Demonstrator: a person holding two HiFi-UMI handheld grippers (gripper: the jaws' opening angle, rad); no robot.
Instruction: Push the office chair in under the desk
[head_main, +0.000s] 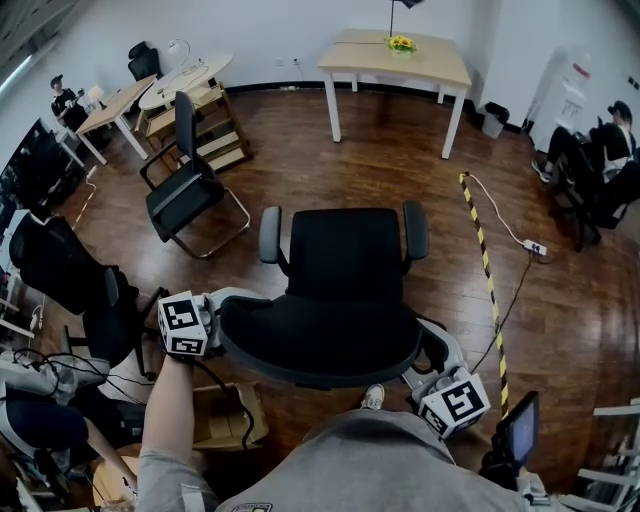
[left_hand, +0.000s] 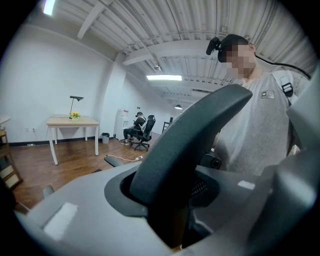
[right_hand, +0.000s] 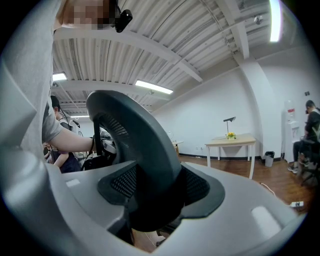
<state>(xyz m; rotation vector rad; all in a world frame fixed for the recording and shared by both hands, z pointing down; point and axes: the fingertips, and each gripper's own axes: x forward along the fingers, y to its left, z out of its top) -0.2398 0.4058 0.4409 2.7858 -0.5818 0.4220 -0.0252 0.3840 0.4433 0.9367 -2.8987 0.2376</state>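
Observation:
A black office chair with grey armrests stands on the wood floor right in front of me, facing away toward a light wooden desk at the far wall. My left gripper is shut on the left end of the backrest's top rim. My right gripper is shut on the right end. In the left gripper view the dark rim runs between the grey jaws of that gripper. The right gripper view shows the mesh backrest clamped in the right gripper, with the desk far behind.
A black sled-base chair stands ahead on the left, beside a wooden shelf. A yellow-black cable strip and a power strip lie to the right. Another black chair and a cardboard box are near my left. People sit at both sides.

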